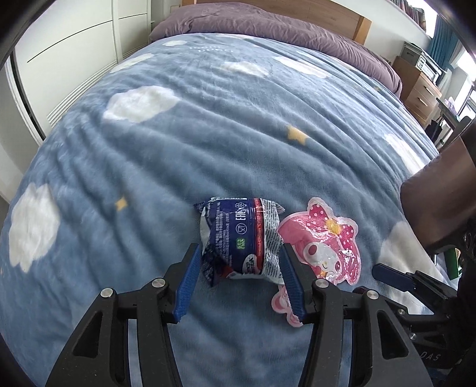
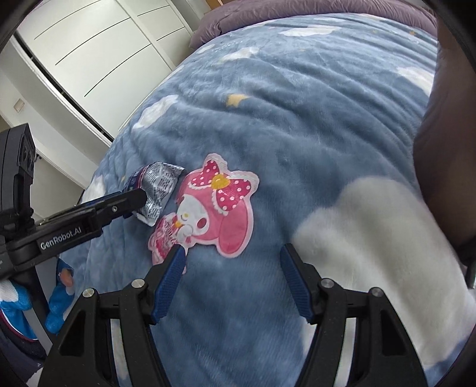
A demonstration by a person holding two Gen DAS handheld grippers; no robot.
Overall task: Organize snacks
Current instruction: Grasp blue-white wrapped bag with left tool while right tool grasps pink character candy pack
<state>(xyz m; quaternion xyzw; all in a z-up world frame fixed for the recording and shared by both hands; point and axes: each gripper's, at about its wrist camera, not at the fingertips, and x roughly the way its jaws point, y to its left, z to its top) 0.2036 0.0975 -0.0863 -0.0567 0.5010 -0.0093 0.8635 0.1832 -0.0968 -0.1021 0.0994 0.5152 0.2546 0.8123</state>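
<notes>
Blue packet (image 1: 242, 238) between open left claw (image 1: 239, 254)

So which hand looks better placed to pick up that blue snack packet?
Probably the left. The left gripper is open with the blue packet between its fingers; the right gripper sits open nearer the pink packet.

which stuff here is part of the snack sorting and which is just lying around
Job: blue snack packet, pink character-shaped snack pouch, left gripper, right gripper.

Lying about: cloud blanket, purple pillows, blue plush toy.
</notes>
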